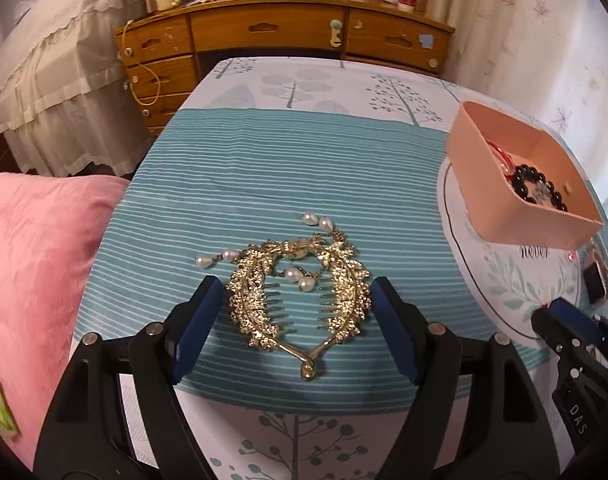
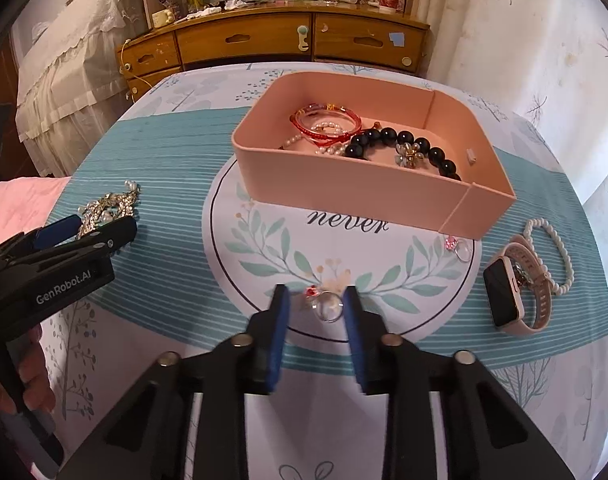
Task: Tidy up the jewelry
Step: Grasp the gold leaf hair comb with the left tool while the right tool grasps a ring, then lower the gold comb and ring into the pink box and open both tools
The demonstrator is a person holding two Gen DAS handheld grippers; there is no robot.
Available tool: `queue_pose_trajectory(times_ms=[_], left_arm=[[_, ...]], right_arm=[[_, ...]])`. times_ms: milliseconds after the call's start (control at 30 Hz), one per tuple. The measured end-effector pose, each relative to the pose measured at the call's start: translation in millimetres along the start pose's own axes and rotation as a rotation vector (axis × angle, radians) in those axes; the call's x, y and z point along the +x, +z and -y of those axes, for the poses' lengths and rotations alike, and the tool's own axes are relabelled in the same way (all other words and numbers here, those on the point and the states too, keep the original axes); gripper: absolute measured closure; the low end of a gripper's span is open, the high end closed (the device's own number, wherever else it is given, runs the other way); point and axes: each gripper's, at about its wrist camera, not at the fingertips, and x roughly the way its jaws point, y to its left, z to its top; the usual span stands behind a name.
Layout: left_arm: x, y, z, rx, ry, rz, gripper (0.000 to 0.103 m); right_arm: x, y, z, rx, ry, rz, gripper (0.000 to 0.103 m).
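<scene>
A gold leaf-shaped hair comb (image 1: 299, 300) with pearl drops lies on the striped cloth. My left gripper (image 1: 295, 282) is open, a blue pad on each side of the comb and neither visibly pressing it. It also shows at the left of the right wrist view, left gripper (image 2: 99, 232). My right gripper (image 2: 316, 294) has its jaws narrow around a silver ring (image 2: 328, 308) with a red stone on the round mat. The right pad is at the ring and a small gap shows at the left pad. A pink box (image 2: 344, 196) holds beaded and red bracelets.
On the right lie a second ring (image 2: 460, 248), a pink-strapped watch (image 2: 504, 296) and a white bead bracelet (image 2: 560, 256). A pink cushion (image 1: 35, 260) sits left of the table. A wooden dresser (image 1: 263, 32) stands behind the far edge.
</scene>
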Motion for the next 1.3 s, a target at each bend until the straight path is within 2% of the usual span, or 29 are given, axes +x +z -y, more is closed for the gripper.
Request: queue_pose_trajectory(times_ms=[233,367,533,733,967,1167,1300], left_arm=[[1.1,2.2,-0.2,-0.004,0.009,-0.025,0.031],[2.1,6.3,-0.6,-0.042,0.014,-0.064,0.031],[-4.7,13.2,3.8,-0.05,0.027,-0.092,0.031],[-27.8,29.7,24.6,0.003,0.045,-0.05,0.031],[-55.7,54.3,58.7,0.059,0.047,0.039,0.031],[-73.0,77.5,89.7,0.068,0.023,0.1,0.031],[-80.4,92.5,112.5,0.088,0.017,0.142,0.031]], right_arm=[[5.1,7.9,4.8,0.032,0.039,-0.011,0.084],[4.8,7.6,11.6,0.052,0.078,-0.02,0.084],[4.6,9.5,21.9,0.102,0.134,-0.051,0.093],[1.5,12.0,30.4,0.093,0.196,-0.048,0.095],[-14.3,23.7,34.0,0.044,0.262,-0.007,0.095],[-41.2,44.6,45.9,0.001,0.302,0.072,0.095],[-60.8,62.1,60.8,-0.04,0.304,0.158,0.095]])
